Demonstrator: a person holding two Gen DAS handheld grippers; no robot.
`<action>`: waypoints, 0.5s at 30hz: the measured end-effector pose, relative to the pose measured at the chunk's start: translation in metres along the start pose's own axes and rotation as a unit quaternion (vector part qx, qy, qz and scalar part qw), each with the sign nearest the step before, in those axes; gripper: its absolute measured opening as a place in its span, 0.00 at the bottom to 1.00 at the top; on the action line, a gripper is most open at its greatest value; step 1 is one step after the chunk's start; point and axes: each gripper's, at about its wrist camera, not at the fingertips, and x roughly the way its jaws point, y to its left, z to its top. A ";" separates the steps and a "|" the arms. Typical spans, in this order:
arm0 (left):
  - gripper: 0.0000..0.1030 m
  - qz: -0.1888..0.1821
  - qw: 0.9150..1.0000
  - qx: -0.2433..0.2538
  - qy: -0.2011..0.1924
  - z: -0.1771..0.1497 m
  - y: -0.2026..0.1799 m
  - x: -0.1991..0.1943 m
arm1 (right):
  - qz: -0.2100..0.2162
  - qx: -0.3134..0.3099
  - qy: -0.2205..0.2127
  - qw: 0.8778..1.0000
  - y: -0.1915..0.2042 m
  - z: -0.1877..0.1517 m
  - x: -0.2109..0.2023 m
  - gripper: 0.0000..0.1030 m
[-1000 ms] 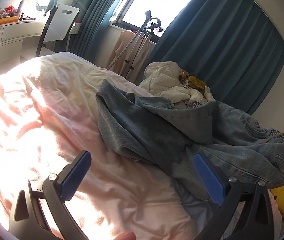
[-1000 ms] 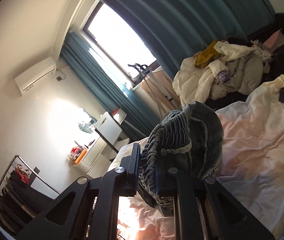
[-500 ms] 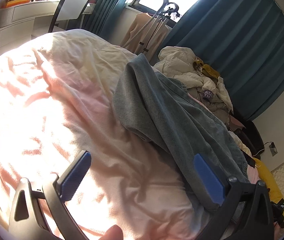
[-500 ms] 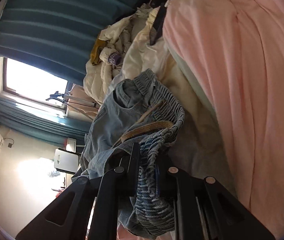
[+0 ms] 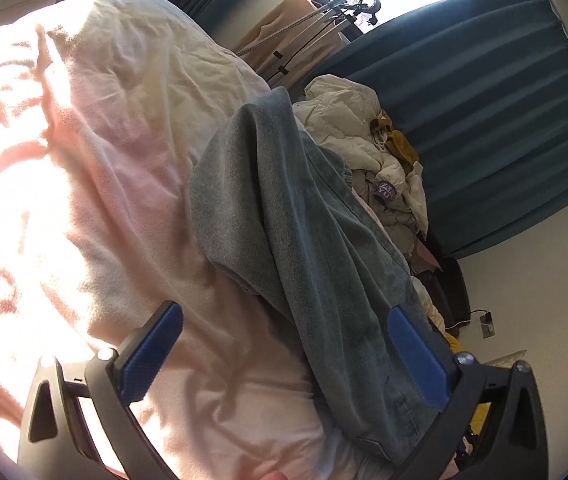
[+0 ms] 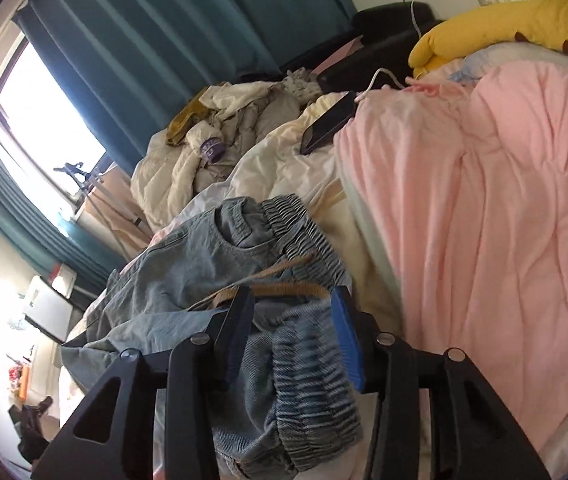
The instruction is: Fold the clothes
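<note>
Since a second ago: down from the window and curtains to the bed with the right gripper (image 6: 290,312), jaws just opened from a tight clamp to a narrow gap, elastic waistband (image 6: 304,380) of the denim trousers (image 6: 188,272) bunched between the two blue pads (image 6: 346,340) but no longer squeezed. One pair of trousers only, spread along the bed's edge, waistband end at the right gripper, leg end (image 5: 284,216) stretching off across the pink duvet (image 5: 84,200) in the left wrist view. One tan drawstring (image 6: 284,288) lying across the waistband just ahead of the right fingertips. Left gripper (image 5: 284,340) wide open and empty, its right pad (image 5: 416,356) over the denim, left pad over bare duvet, whether touching the cloth impossible to tell. Beyond the trousers, one heap of cream bedding or clothing (image 6: 220,144) with a mustard garment (image 6: 188,120) on top. One dark phone (image 6: 328,124) on the bed with a white cable plugged in, one yellow plush toy (image 6: 504,28) near the headboard, one black case beside the wall. Teal curtains (image 5: 464,120) on both sides of one bright window, one stand (image 5: 324,12) in front of it.
</note>
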 end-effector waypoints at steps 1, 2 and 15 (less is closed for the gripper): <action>1.00 -0.001 1.000 -0.001 -0.004 0.008 -0.001 0.003 | -0.013 -0.003 -0.013 1.000 0.002 0.001 -0.003 0.40; 1.00 -0.001 1.000 -0.002 -0.008 0.016 -0.001 0.007 | -0.016 -0.006 -0.025 1.000 0.004 0.001 -0.005 0.40; 0.72 0.131 0.989 0.067 -0.012 0.095 -0.024 0.088 | 0.042 -0.100 0.053 0.993 0.063 -0.031 0.071 0.40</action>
